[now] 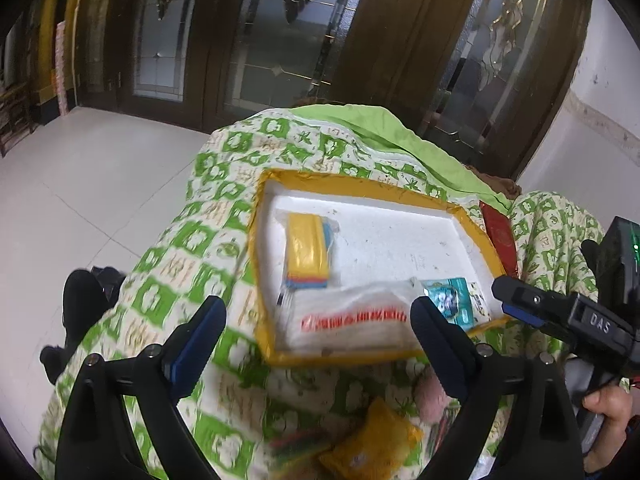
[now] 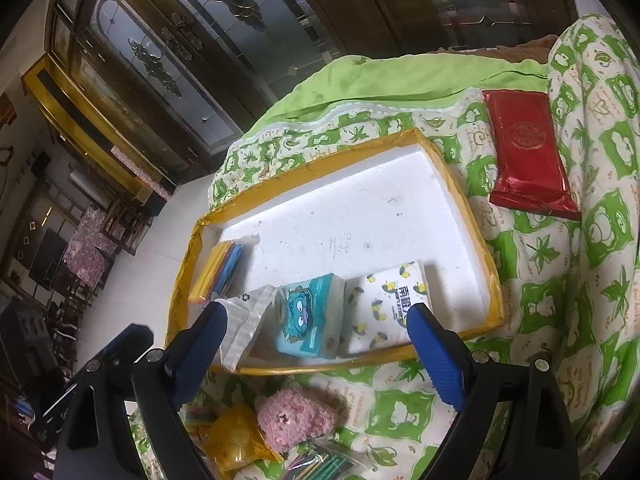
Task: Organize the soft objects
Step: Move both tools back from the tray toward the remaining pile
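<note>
A white foam tray with a yellow taped rim lies on a green patterned quilt. Inside it are a yellow and blue cloth pack, a white tissue pack with red print, a teal cartoon tissue pack and a white lemon-print tissue pack. My left gripper is open and empty above the tray's near edge. My right gripper is open and empty over the same edge; it also shows at the right of the left wrist view.
A red foil pack lies on the quilt right of the tray. A pink fluffy object, a yellow pouch and a packet of coloured sticks lie in front of the tray. Tiled floor and wooden glass doors lie beyond.
</note>
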Motion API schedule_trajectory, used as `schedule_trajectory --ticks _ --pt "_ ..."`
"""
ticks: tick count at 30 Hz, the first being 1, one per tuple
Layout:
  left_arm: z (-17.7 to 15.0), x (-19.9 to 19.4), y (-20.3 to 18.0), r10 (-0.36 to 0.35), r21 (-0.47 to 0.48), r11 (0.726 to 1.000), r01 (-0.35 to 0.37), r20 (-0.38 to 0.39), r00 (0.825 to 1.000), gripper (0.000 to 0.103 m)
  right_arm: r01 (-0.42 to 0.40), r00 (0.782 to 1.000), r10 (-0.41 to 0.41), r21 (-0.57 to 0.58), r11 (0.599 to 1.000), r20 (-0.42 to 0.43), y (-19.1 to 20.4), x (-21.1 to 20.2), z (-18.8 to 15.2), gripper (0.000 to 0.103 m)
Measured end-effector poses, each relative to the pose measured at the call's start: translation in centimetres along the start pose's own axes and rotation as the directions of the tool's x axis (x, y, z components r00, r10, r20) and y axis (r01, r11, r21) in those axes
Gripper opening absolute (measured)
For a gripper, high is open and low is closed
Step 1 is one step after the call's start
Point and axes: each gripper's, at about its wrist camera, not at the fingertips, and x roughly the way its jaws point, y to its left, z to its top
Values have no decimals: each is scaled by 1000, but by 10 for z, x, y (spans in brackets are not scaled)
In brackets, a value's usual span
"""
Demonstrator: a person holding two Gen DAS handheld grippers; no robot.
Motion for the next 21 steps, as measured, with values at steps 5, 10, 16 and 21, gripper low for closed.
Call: schedule_trajectory --ticks 5,10,16,21 --pt "-16 -8 3 12 -6 1000 -12 -4 1000 93 5 1000 -5 -6 1000 -1 -1 -4 -5 94" --pt "-27 -15 3 11 -7 1000 -11 -9 1000 93 9 1000 -9 -12 1000 7 -1 -13 -12 95" --pt "-41 -25 -1 17 11 1000 -16 -9 1000 93 2 1000 -2 -22 1000 6 -2 -24 -22 95" --pt "-52 -32 -2 21 17 1000 -20 -17 1000 93 -1 1000 1 -32 999 -8 -1 -31 -34 95"
